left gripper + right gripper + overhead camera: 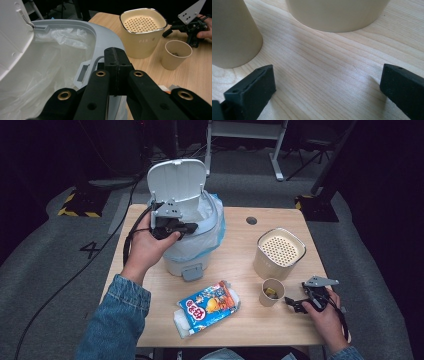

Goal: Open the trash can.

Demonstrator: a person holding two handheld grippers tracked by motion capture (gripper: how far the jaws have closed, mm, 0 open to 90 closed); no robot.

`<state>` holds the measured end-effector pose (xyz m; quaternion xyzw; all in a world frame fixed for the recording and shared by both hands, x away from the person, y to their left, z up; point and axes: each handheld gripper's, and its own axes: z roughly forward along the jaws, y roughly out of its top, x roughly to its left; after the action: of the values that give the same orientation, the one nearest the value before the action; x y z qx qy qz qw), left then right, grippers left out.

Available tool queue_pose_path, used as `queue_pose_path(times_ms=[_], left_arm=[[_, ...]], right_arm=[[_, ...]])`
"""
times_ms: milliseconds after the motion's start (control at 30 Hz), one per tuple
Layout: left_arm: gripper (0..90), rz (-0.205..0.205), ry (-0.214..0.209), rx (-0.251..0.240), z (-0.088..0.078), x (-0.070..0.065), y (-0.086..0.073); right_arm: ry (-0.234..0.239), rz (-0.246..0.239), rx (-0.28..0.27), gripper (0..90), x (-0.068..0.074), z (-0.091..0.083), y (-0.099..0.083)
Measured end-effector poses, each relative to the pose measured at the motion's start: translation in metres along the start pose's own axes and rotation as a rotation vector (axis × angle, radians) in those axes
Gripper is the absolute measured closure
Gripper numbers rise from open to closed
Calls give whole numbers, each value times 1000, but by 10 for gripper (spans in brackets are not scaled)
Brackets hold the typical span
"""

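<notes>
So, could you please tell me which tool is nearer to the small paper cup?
The right. The right tool rests open on the table just beside the paper cup, while the left tool sits shut over the white bin's rim, farther away.

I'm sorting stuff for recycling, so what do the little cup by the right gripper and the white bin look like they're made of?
The small cup looks like paper: matte beige wall, thin rolled rim, no gloss. The bin looks like moulded plastic: smooth, pale grey-white shell, hinged lid raised, with a thin, crinkled, translucent plastic liner inside. Neither material is certain from looks alone.
</notes>
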<state>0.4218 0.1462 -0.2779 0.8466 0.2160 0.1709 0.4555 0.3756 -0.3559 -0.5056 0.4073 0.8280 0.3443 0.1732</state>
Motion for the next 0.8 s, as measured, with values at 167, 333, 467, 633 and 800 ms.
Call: queue_pose_path(times_ms=[167, 333, 467, 633, 800], left_arm=[[620, -26, 27, -24, -4, -1, -3], [406, -33, -19, -65, -11, -14, -12], [347, -32, -65, -62, -17, -33, -18], [339, -25, -84, -6, -16, -48, -25], [323, -31, -97, 57, 1, -63, -43]], right_arm=[[0, 1, 0, 1, 0, 0, 0], [0, 1, 0, 1, 0, 0, 0], [0, 1, 0, 1, 0, 0, 0], [1, -1, 0, 1, 0, 0, 0], [2, -3, 0, 0, 0, 0, 0]])
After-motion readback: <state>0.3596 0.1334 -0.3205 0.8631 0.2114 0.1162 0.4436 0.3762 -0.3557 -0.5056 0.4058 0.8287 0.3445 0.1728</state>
